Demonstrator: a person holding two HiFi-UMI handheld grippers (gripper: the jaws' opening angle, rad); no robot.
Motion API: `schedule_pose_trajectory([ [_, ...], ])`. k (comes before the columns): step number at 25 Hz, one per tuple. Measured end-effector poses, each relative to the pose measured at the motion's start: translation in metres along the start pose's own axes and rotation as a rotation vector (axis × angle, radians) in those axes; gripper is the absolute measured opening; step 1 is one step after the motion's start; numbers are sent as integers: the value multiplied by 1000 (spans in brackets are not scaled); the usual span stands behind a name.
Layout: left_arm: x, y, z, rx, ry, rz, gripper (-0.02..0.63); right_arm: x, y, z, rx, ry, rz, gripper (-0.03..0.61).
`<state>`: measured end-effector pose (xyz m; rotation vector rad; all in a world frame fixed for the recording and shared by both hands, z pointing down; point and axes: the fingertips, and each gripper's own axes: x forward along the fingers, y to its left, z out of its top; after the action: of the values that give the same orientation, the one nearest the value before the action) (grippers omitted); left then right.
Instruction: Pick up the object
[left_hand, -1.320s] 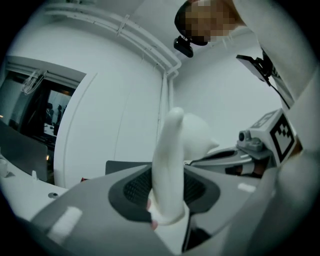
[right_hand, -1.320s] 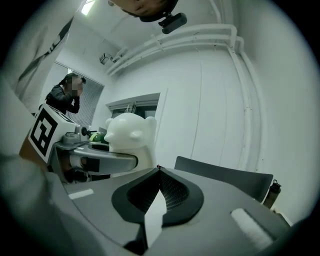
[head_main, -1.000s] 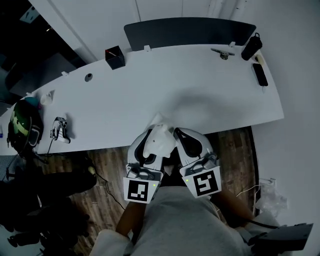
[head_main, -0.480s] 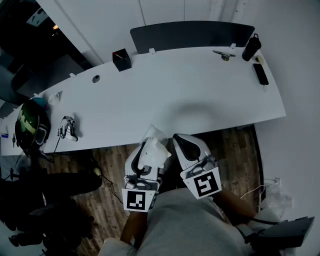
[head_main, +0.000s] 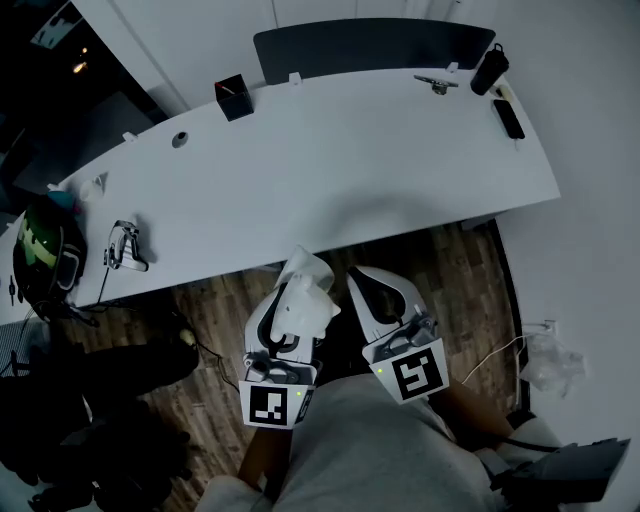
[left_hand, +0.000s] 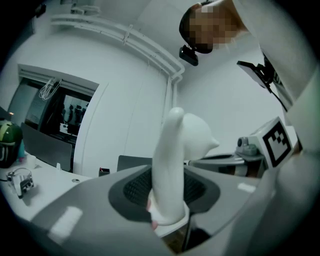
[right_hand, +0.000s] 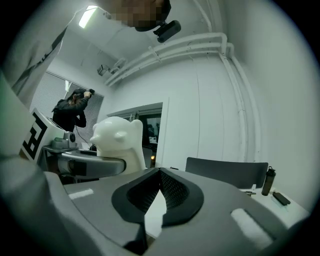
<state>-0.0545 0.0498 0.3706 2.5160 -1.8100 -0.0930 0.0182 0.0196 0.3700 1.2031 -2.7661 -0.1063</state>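
While the figure (left_hand: 175, 150) is clamped low down between the jaws of the left gripper (head_main: 292, 298), it is held clear of the desk (head_main: 380, 170), over the floor (head_main: 460, 280) and close to the person's body. It is seen upright in the left gripper view, with its base pinched by the pads and its head and snout well above them. The right gripper (right_hand: 159, 190) is held just beside the left one. Its jaws are pressed together and nothing is caught between them.

The lift itself is judged to be largely done, so what is called for now is a steady hold. Because the figure looks smooth and is gripped only near its foot, most of its bulk is left above the pads, and a tilt or a quick swing could let it pivot or slip. The squeeze is best kept even and the gripper level, with the figure upright. Any further movement should be made slowly. The right gripper is best kept apart from the figure so that it is not knocked, though it could be brought close as a guard if the hold feels loose.
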Motion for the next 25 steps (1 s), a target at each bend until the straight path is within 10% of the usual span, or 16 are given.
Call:
schedule_pose_trajectory([
  [25, -3, -5, 17, 23, -55, 16, 138, -10, 1, 9, -128, 3, 47, 2],
])
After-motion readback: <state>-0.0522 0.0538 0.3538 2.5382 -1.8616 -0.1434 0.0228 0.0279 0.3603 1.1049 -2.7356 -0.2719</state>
